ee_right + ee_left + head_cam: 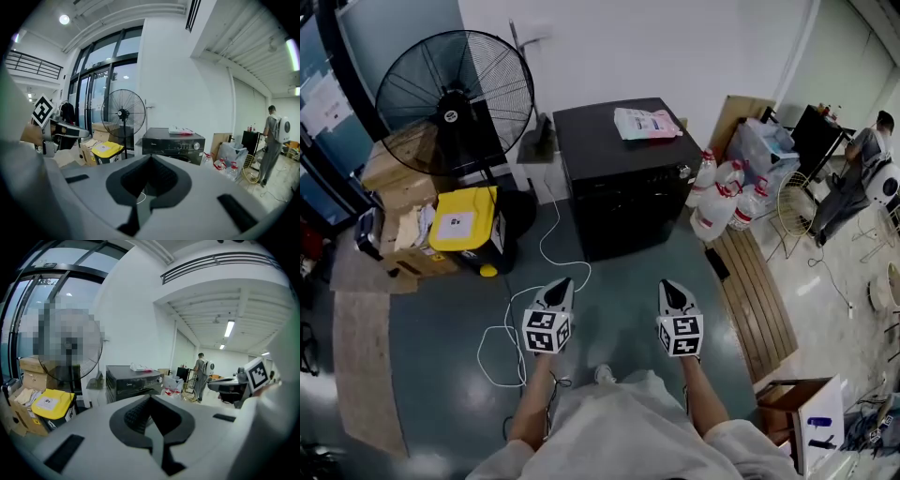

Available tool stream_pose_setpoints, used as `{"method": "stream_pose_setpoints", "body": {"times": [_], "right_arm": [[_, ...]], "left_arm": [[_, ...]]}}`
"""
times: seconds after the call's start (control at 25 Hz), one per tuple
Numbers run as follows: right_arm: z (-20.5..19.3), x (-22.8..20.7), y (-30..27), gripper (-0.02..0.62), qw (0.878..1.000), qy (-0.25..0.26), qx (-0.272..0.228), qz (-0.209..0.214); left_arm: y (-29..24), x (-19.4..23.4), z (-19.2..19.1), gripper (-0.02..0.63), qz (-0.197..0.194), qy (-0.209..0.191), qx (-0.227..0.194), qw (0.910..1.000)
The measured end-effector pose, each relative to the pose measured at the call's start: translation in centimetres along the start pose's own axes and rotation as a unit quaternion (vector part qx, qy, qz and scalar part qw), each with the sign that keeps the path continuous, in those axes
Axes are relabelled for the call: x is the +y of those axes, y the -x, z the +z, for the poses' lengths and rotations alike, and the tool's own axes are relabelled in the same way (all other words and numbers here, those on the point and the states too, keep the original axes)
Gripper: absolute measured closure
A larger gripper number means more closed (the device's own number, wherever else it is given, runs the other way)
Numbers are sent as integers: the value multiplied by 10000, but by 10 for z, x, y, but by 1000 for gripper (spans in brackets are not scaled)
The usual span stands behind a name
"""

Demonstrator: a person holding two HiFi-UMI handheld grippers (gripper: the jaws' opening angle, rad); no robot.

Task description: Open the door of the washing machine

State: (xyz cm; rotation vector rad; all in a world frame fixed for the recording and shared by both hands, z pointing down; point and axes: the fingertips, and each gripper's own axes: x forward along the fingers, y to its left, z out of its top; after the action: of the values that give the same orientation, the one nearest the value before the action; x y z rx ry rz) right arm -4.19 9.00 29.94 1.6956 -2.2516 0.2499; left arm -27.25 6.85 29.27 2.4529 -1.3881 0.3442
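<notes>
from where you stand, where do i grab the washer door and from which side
The door can't be made out yet; it should sit in the front of the washer, under the strip with the knob. So come straight at the front, low. No handle shows; likely hook the door's edge, but which edge can't be told.

Floor (619, 281) lies open before washing machine (623, 178), cable (541, 246) left.

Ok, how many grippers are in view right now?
2. The left gripper is at lower centre-left, the right gripper beside it at centre-right. Both are over the floor, short of the black washing machine, with jaws shut and empty. None seems hidden.
</notes>
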Motion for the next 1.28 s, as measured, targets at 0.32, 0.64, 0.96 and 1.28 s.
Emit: {"method": "stream_pose_setpoints", "body": {"times": [0.32, 0.64, 0.96, 1.28], "right_arm": [[-8, -2, -13, 597, 9999, -28, 133, 41], [1, -28, -46, 597, 9998, 2, 135, 125], [12, -64, -108, 597, 9991, 39, 218, 350], [11, -104, -181, 597, 9967, 98, 410, 689]], "left_arm": [[-21, 0, -4, 598, -139, -31, 134, 9998], [-59, 0, -3, 598, -132, 9, 243, 9996], [-131, 0, 15, 598, -129, 27, 368, 9992], [-206, 19, 23, 598, 97, 168, 522, 9984]]}}
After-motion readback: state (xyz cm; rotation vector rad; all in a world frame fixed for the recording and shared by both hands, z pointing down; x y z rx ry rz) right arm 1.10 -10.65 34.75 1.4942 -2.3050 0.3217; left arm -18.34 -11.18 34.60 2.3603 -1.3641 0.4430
